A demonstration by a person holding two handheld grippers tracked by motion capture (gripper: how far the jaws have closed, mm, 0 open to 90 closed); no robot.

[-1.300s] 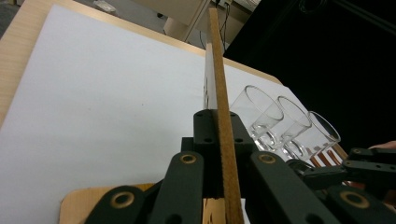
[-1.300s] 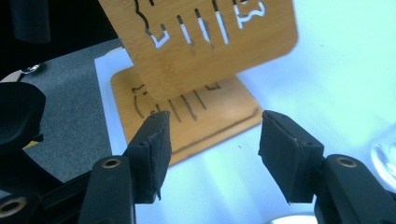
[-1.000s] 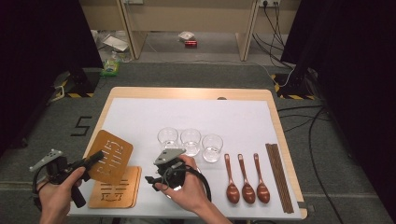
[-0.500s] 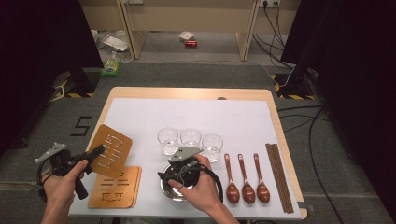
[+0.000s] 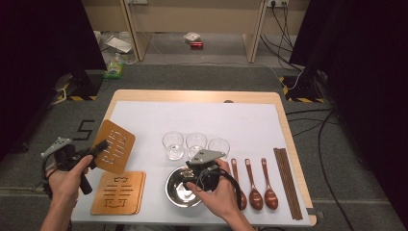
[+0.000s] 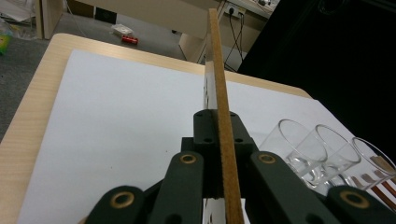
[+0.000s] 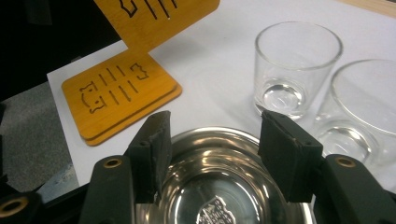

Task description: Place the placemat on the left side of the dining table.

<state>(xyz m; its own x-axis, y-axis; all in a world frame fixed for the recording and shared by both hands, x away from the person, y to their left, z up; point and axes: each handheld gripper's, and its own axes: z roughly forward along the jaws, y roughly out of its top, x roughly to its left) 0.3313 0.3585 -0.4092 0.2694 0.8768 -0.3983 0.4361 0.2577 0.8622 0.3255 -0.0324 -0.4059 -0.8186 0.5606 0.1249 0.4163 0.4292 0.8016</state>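
The right gripper (image 5: 192, 179) has slid back, jaws spread over the steel bowl (image 5: 179, 192); the left gripper (image 5: 98, 147), clenching the wooden coaster (image 5: 114, 146), could clip the glasses (image 5: 173, 144).

The counter (image 5: 144, 96) has a pale wooden top with rounded corners, and a large white sheet (image 5: 202, 120) covers most of it. It stands on a grey carpeted floor (image 5: 202, 77). Black curtains (image 5: 43, 53) hang on the left and more black curtains (image 5: 365, 72) on the right, leaving those sides dark. Behind the counter is a light wooden frame with upright legs (image 5: 252, 29), and a wall socket (image 5: 276, 3) sits at the top right with black cables (image 5: 288, 29) trailing down to the floor. Yellow-and-black tape (image 5: 77, 97) marks the floor at both sides. A small red object (image 5: 196, 44), some papers (image 5: 118, 44) and a green packet (image 5: 114, 70) lie on the floor beyond the counter.
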